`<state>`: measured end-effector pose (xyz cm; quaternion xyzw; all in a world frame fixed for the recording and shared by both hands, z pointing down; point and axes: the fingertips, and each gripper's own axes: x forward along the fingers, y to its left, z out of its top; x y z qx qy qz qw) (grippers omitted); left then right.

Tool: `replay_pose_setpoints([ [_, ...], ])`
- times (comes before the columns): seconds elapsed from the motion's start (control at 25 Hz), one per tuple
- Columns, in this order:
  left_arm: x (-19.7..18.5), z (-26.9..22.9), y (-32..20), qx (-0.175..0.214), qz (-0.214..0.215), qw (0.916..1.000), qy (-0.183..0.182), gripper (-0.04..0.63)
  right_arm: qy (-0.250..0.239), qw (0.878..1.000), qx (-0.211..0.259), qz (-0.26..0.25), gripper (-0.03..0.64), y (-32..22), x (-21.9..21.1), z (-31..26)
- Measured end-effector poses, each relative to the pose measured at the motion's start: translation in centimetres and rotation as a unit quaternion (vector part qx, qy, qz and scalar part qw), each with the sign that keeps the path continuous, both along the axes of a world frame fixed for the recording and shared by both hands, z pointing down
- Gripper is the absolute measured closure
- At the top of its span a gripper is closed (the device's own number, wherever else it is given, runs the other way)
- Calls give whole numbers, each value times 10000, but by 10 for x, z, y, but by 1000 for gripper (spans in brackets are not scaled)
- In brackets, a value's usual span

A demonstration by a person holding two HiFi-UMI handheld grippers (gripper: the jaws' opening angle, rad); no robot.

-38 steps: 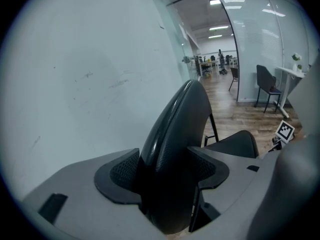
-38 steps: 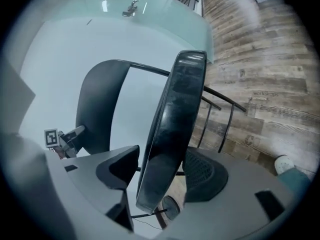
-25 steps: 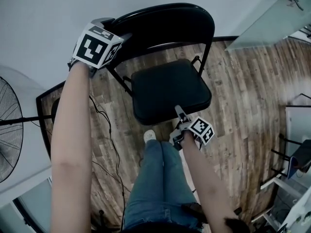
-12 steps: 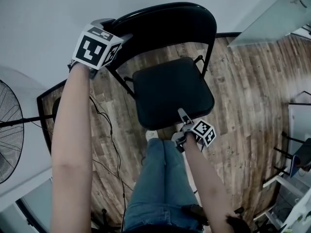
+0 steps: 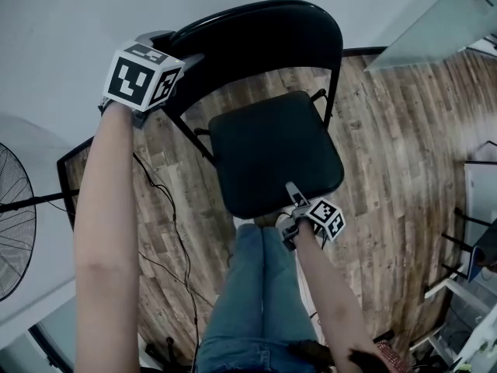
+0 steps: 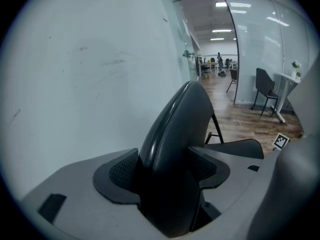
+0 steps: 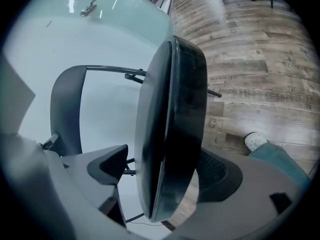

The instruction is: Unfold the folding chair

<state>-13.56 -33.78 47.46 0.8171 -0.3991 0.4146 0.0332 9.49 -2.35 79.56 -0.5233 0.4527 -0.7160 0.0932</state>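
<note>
The folding chair stands on the wooden floor straight ahead of me, its curved backrest on the far side close to the white wall and its dark padded seat spread out toward me. My left tool is at the far left, clamped on the backrest's top left corner; in the left gripper view both pads press the padded rim from either side. My right tool is at the seat's near edge, toward its right corner, and straddles that edge. Its jaws have just been opening: in the right gripper view the seat stands edge-on between them, with a clear gap between the seat and the pad on the wall side, so the seat is not gripped. Just behind that tool, my legs in jeans come right up to the seat's near edge, one white shoe on the floor beside it. A thin cable trails over the boards left of the chair, and a standing fan sits further left. A glass partition angles off at the far right. The left gripper view also shows another dark chair well apart, by a small bench down the room.
</note>
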Motion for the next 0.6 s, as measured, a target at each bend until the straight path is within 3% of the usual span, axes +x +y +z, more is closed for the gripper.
replay_pose_setpoints([
  [0.6,-5,41,-23,-166,13,9997,169,296,-148,9997,-171,-75,141,18,6,52],
])
